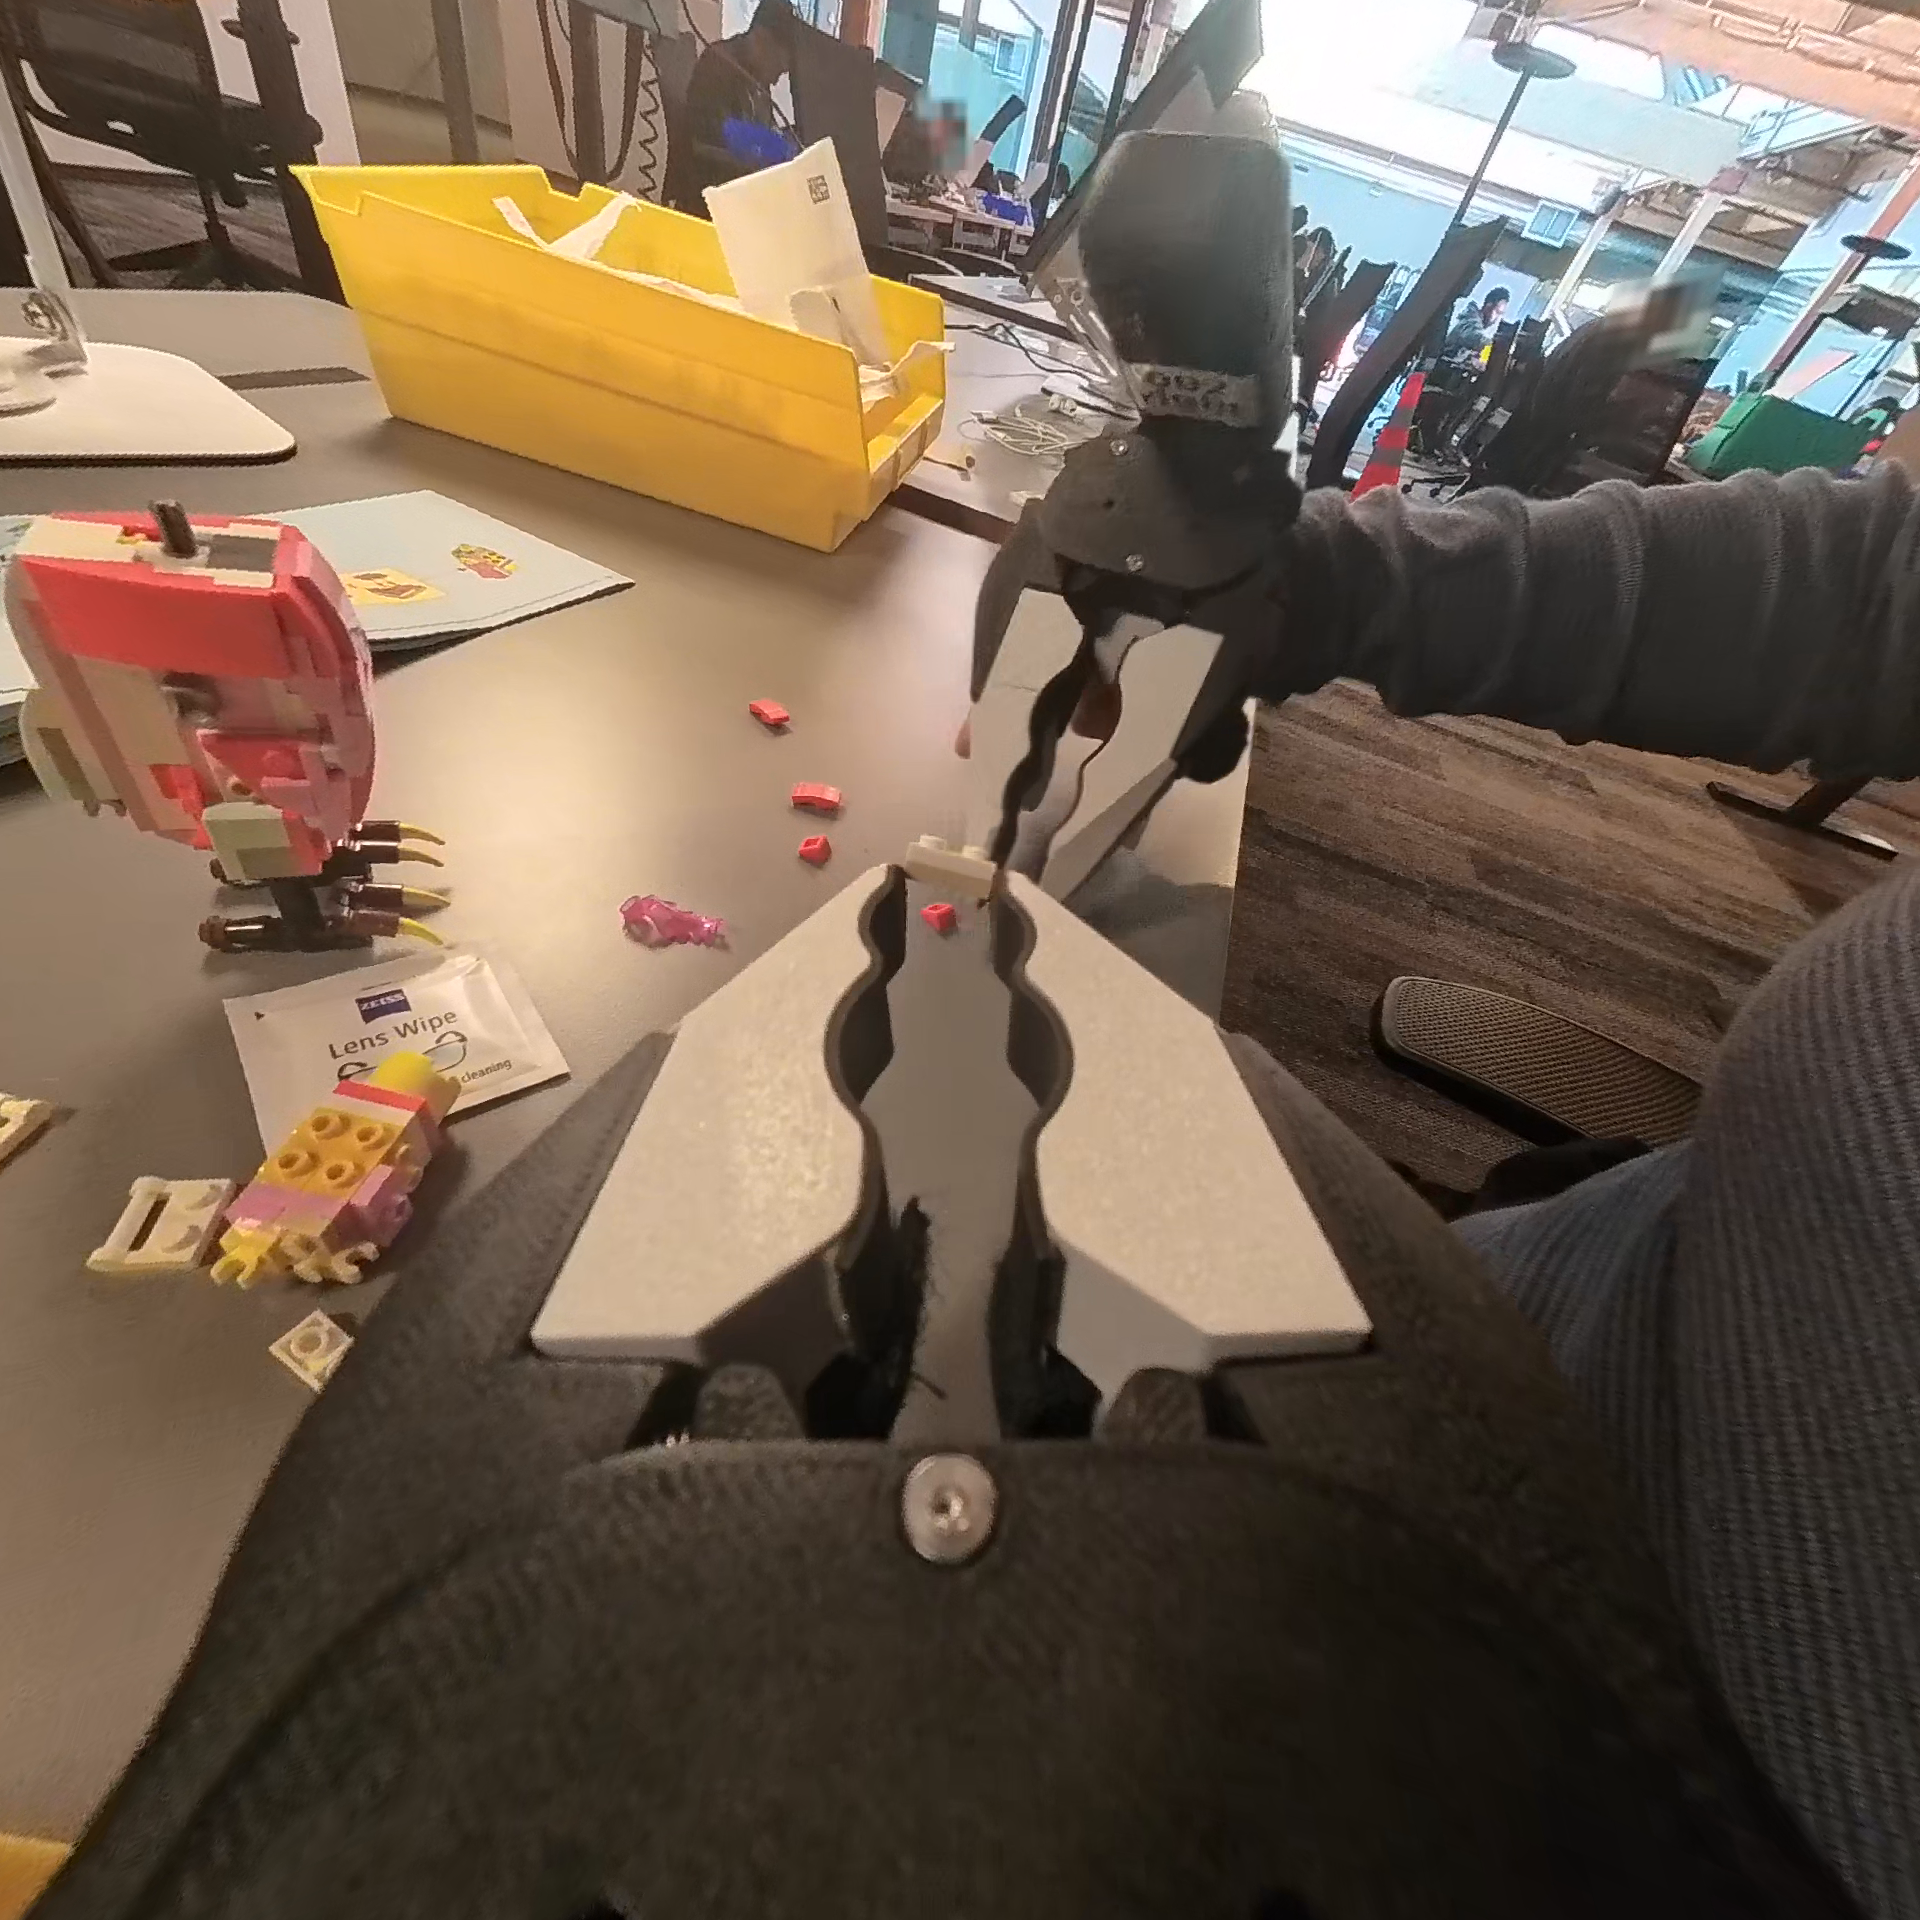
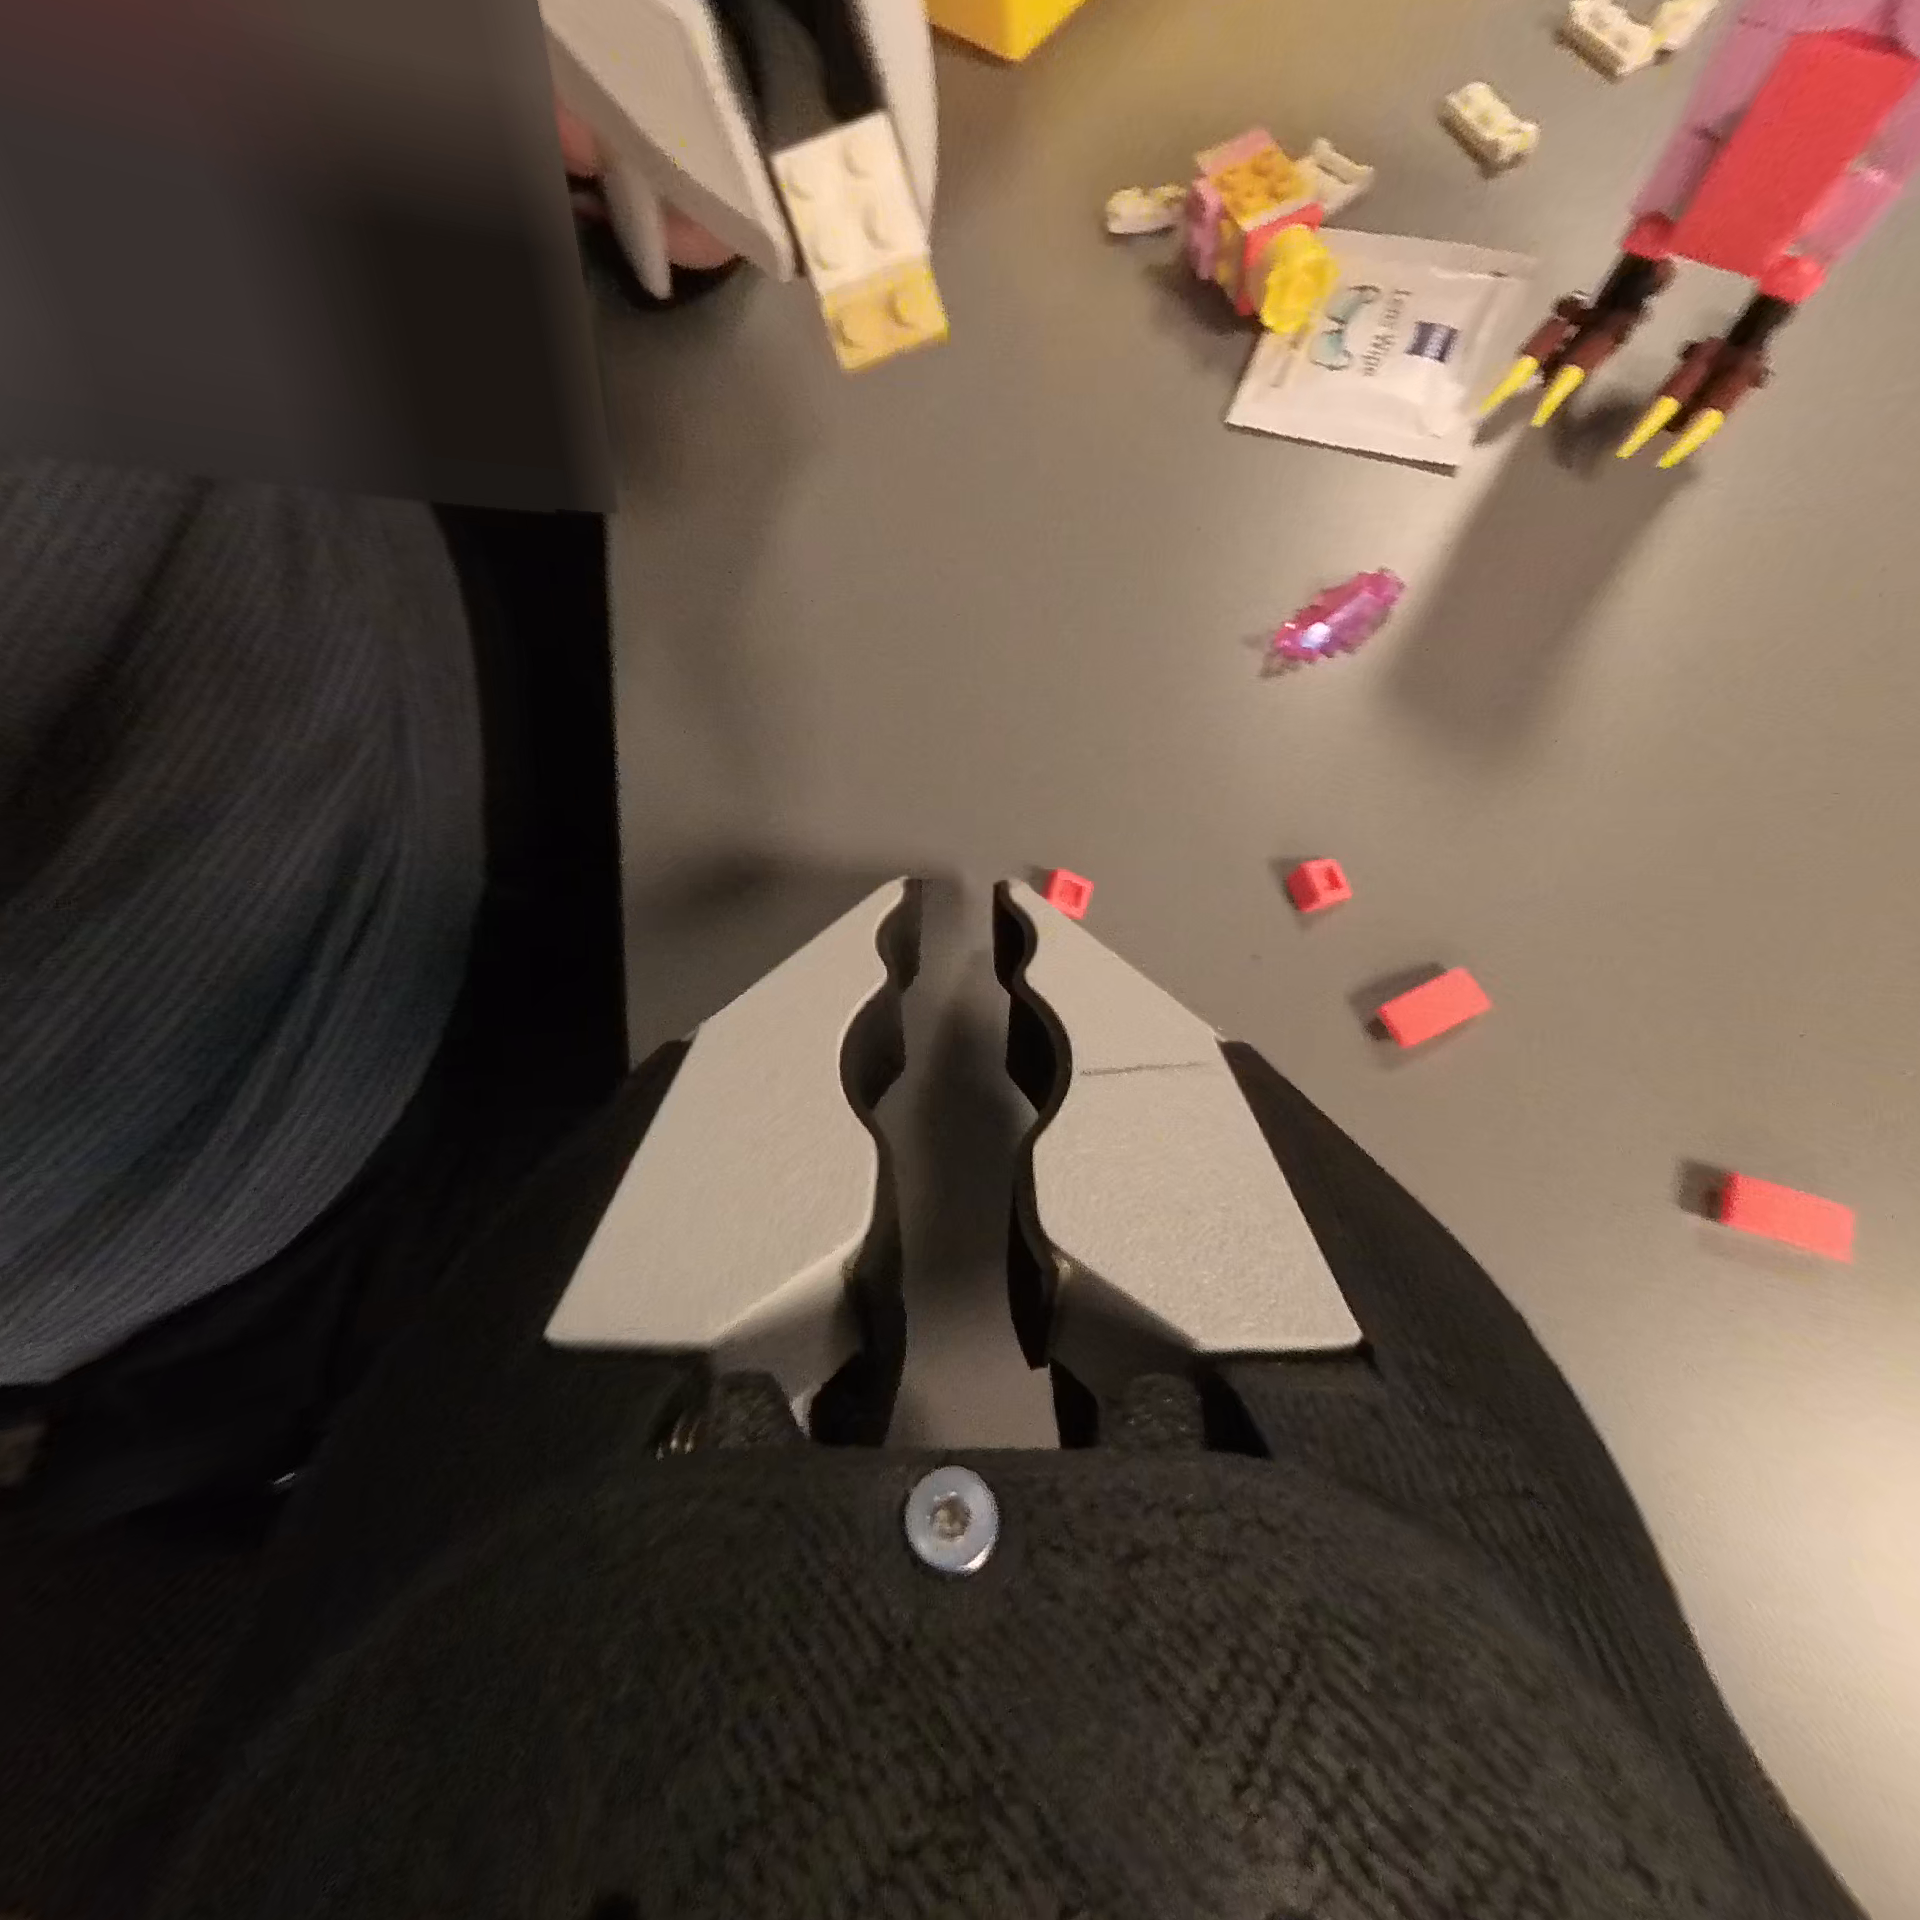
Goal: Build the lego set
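Two grippers: left gripper [image 1: 948, 878] clamped a cream brick [image 1: 948, 864]; right gripper [image 2: 956, 885] spread, empty.
Nearest: small red piece [image 2: 1070, 891] on bench [image 2: 935, 623].
Advice: steady, level grip.

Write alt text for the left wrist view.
The left gripper holds a small white brick at its fingertips above a grey table. The right gripper reaches in beside it; red pieces, a brick bird and a yellow bin lie beyond.
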`<act>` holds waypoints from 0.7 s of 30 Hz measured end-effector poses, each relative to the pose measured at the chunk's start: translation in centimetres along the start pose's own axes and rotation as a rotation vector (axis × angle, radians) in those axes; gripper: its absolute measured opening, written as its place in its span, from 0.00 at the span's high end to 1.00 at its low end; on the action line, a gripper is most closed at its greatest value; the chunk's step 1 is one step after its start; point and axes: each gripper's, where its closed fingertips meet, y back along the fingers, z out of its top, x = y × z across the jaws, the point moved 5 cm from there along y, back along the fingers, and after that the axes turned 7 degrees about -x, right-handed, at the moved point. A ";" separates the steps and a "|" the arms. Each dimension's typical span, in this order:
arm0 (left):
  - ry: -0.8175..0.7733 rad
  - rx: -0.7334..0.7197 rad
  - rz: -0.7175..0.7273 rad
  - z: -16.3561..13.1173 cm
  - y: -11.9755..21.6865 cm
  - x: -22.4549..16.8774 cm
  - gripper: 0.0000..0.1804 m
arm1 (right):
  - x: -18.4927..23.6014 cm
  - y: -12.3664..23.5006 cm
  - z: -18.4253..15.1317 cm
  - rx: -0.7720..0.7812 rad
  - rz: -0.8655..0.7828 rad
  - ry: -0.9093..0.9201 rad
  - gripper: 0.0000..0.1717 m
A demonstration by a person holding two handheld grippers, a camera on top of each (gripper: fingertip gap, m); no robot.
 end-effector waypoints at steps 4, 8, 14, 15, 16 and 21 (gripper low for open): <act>0.003 0.002 -0.002 0.0 0.0 0.0 0.92 | -0.5 0.1 0.3 -0.013 -0.038 0.032 0.89; 0.003 0.005 -0.003 -0.1 0.0 0.0 0.92 | -0.7 -0.5 0.0 0.012 -0.053 0.090 0.86; 0.010 0.004 -0.004 -0.1 0.0 0.0 0.92 | -0.7 -0.1 -0.2 0.023 0.003 0.025 0.91; 0.011 0.004 -0.005 -0.1 0.0 0.0 0.92 | -0.9 -0.1 -0.1 0.010 -0.008 0.033 0.91; 0.013 0.004 -0.005 -0.1 0.0 0.0 0.92 | -1.0 0.0 -0.1 0.006 -0.020 0.051 0.91; 0.015 0.006 -0.007 -0.1 0.0 0.0 0.92 | -0.8 -0.5 -0.1 0.006 -0.015 0.146 0.85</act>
